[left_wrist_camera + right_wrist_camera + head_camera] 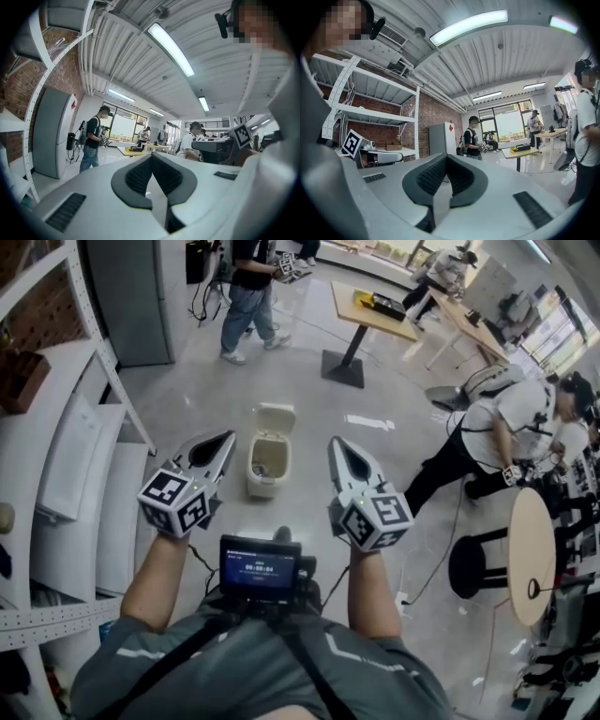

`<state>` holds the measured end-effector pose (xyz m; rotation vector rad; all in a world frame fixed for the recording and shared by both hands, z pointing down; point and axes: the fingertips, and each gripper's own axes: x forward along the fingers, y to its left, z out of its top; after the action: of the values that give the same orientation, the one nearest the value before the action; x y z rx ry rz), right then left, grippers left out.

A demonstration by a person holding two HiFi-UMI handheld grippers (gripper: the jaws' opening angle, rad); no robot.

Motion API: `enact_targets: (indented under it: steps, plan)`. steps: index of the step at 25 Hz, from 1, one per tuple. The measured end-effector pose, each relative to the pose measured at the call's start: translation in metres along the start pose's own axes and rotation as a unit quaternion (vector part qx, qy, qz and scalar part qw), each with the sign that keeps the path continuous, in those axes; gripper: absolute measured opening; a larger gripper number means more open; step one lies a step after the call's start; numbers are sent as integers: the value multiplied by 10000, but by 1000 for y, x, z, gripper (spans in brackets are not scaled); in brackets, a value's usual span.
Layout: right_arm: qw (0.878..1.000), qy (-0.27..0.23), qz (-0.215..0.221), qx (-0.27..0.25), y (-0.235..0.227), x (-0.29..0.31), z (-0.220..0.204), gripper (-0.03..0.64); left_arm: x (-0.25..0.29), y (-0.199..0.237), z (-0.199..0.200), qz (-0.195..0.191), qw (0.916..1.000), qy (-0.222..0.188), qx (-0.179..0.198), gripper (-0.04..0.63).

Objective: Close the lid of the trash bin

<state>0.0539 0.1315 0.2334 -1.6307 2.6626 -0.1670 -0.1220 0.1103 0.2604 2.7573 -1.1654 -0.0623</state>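
Note:
A small cream trash bin (268, 465) stands on the glossy floor ahead of me, its lid (276, 418) tipped up and back so the inside shows. My left gripper (226, 441) hovers just left of the bin, its jaws together and holding nothing. My right gripper (337, 446) is held just right of the bin, also shut and empty. Neither touches the bin. The left gripper view shows its pads meeting at the tip (152, 157) and looks out across the room; the right gripper view does the same (446, 157). The bin is hidden in both gripper views.
White metal shelving (89, 418) runs along the left. A person (492, 432) bends over at the right beside a round wooden table (531, 554) and a black stool (476, 565). Another person (247, 296) stands at the back near a wooden table (370, 310).

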Motion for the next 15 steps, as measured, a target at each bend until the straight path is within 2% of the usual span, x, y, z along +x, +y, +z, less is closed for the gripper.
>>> enact_targets:
  steps: [9,15]
  plan:
    - [9996,47,283,71,-69,78,5,11,87,37,23,246,9995,-101,149,3]
    - [9984,-17,558,82,-119,122,26,11,147,56,39,529,9986,-74,10,3]
